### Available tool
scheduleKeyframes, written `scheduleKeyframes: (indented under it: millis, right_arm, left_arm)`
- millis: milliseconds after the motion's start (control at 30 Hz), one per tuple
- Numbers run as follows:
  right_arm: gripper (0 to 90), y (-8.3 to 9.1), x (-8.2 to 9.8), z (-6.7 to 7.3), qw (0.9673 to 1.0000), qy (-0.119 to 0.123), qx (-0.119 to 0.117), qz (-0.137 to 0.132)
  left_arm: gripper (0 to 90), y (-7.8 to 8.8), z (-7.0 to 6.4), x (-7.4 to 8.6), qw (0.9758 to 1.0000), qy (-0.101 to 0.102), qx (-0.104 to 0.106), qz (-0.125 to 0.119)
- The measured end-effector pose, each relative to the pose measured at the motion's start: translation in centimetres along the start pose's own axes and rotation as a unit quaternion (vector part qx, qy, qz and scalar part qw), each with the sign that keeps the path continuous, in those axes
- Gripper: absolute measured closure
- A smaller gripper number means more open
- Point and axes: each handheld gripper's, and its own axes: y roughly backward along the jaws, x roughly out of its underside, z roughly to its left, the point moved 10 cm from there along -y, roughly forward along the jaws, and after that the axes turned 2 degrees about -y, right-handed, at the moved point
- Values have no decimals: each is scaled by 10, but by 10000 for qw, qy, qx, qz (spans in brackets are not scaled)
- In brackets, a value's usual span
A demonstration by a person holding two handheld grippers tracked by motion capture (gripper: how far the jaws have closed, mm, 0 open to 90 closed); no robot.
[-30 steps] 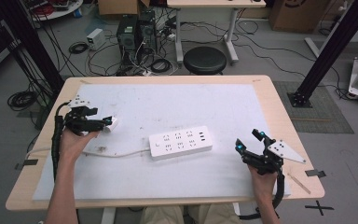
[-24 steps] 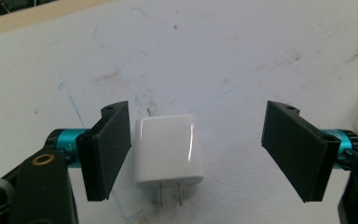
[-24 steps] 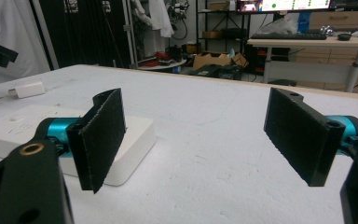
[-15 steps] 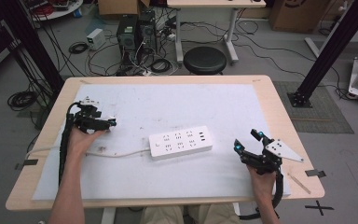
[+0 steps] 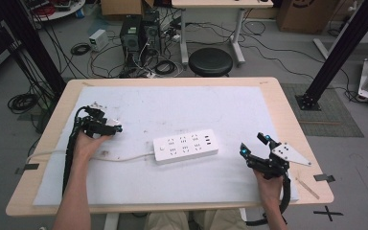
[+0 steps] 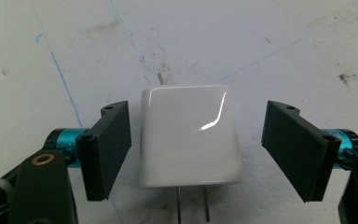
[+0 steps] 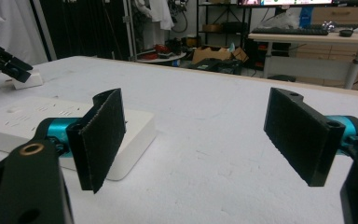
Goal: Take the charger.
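A: We start on the left hand-held gripper (image 6: 193, 154). We see its jaws spread wide with the charger (image 6: 189, 135) between them. Pads clear of it on both sides, so released, nothing grasped.

B: Agreed. We see a gap on each side of the charger in the left gripper view. The white charger lies flat on the tabletop (image 6: 261, 42), its two prongs pointing toward the bottom of that view.

A: In the high view we put the left hand-held gripper (image 5: 117, 125) at the left part of the mat (image 5: 182, 103), pointing right, with the charger (image 5: 115, 122) just at its tips. Small there, so we can't tell more from that picture.

B: Right hand-held gripper (image 7: 193, 140) next. We see its jaws wide apart, nothing between them but bare mat. Released too.

A: In the high view we mark it (image 5: 255, 143) near the right front edge of the tabletop, with the hand (image 5: 270, 187) behind it. It points up and left toward the power strip (image 5: 186, 145).

B: The power strip sits mid-mat, long side roughly left to right. Its white cord (image 5: 120, 157) runs left along the mat, passing just in front of the left hand (image 5: 88, 143).

A: In the right gripper view we see the power strip (image 7: 51, 126) behind the left jaw, flat on the mat. The charger (image 7: 25, 80) shows far off at the upper left, under the other gripper's tip.

B: Charger and power strip are well apart, we note. Both hand-held grippers are clear of the strip.
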Motion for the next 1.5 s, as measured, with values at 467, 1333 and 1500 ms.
scheduleKeyframes:
  millis: [467,1333,1500]
  right_arm:
    - [212,0,1,0,10000,-17,25,23]
    - [212,0,1,0,10000,2,45,38]
    - [212,0,1,0,10000,-17,49,46]
  left_arm:
    - [276,-9,1,6,9997,-1,-72,218]
    - [424,-6,1,7,9994,-139,-302,21]
    - [424,-5,-2,7,9993,-202,-310,12]
